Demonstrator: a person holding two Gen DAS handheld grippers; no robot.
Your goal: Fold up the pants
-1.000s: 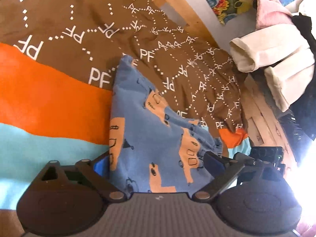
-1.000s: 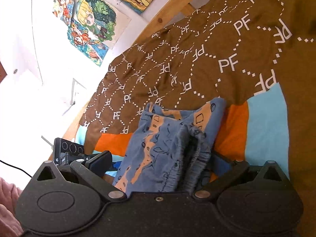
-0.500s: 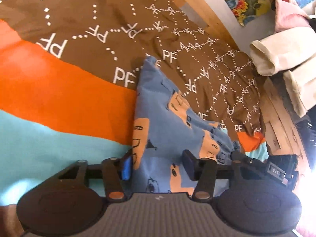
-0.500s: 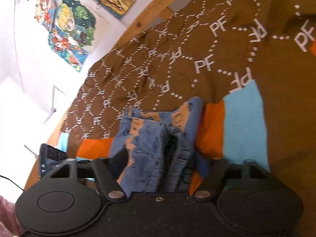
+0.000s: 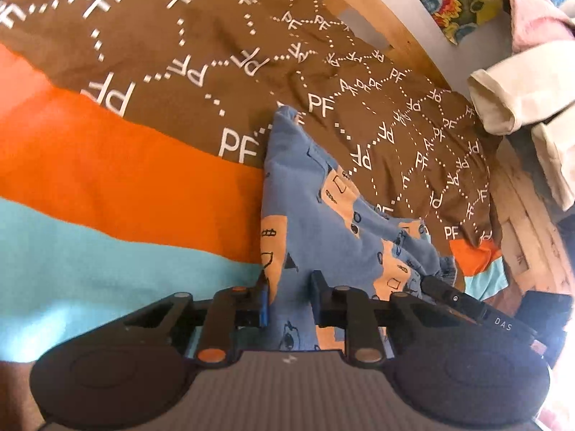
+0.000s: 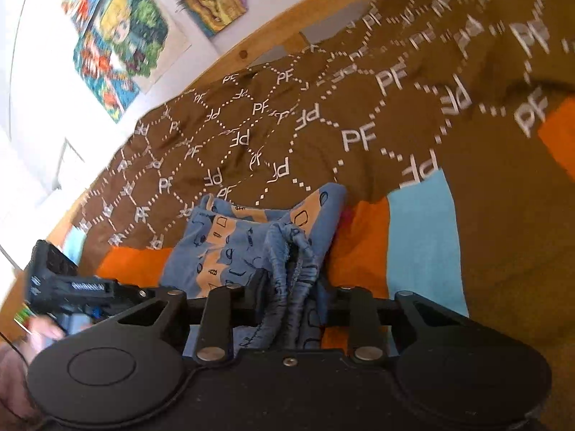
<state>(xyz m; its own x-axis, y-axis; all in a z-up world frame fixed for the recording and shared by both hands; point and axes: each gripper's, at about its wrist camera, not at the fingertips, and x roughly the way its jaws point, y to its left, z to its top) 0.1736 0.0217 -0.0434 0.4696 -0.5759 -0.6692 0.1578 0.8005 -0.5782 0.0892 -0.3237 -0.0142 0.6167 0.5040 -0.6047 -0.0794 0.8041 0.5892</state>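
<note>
Both pairs of tongs have just been closing from a wide spread onto the near end of the pants [image 5: 316, 222] — the left tongs [image 5: 289, 300] are now pinching a flat blue layer, the right tongs [image 6: 289, 300] are squeezing the bunched, gathered band of the same pants. That probably means the grasp is being finished and a lift or fold-over is coming next. The pants are lying on the bed [image 5: 107, 186], across the orange stripe and onto the brown lettered part of the cover, reaching away from both hands. Open cover is stretching ahead toward the wooden bed frame [image 6: 251, 50] — plenty of room to carry the near edge forward. On the left view's right side, cream clothing [image 5: 521, 97] is hanging close to the bed's edge, so room is tighter there.
</note>
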